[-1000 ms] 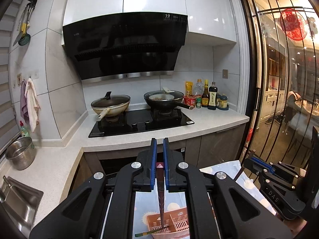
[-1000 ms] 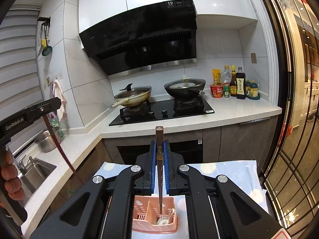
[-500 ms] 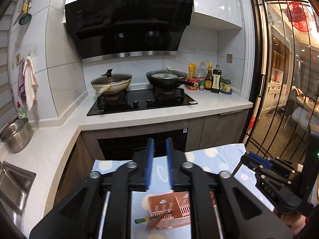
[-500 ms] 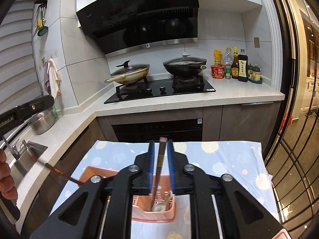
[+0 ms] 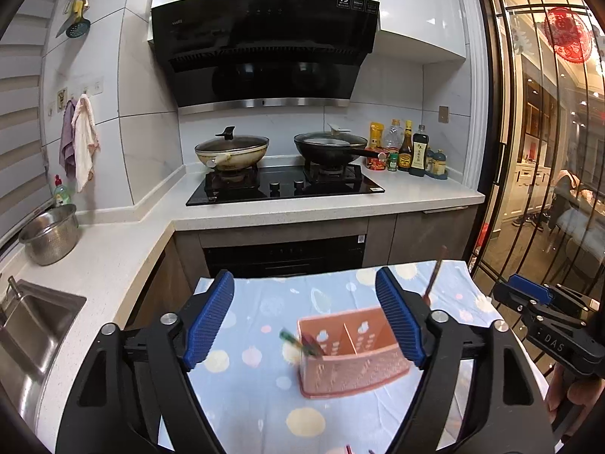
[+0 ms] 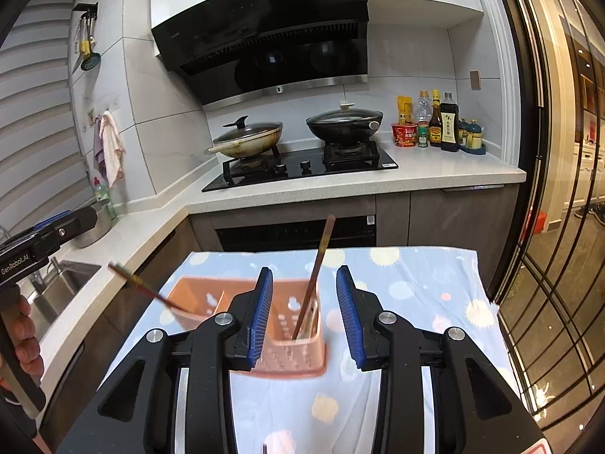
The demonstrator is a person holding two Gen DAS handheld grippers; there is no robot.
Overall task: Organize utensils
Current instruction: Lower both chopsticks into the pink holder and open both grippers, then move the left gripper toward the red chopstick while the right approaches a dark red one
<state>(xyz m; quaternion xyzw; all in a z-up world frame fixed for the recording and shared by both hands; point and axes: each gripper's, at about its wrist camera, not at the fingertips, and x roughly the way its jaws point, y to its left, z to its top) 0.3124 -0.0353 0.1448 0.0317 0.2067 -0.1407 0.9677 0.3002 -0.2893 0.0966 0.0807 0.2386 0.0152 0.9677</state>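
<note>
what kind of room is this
A home kitchen, most likely: a gas hob carrying two lidded woks under a black range hood, a steel sink set in the counter, and sauce bottles by the wall.

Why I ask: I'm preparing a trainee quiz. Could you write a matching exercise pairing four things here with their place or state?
Things:
1. left gripper
2. pink basket
3. brown chopstick
4. steel bowl

Places or states:
A. on the counter by the sink
B. leaning inside the basket
C. jaws open, holding nothing
D. on the patterned cloth

Pairs: 1-C, 2-D, 3-B, 4-A.
</note>
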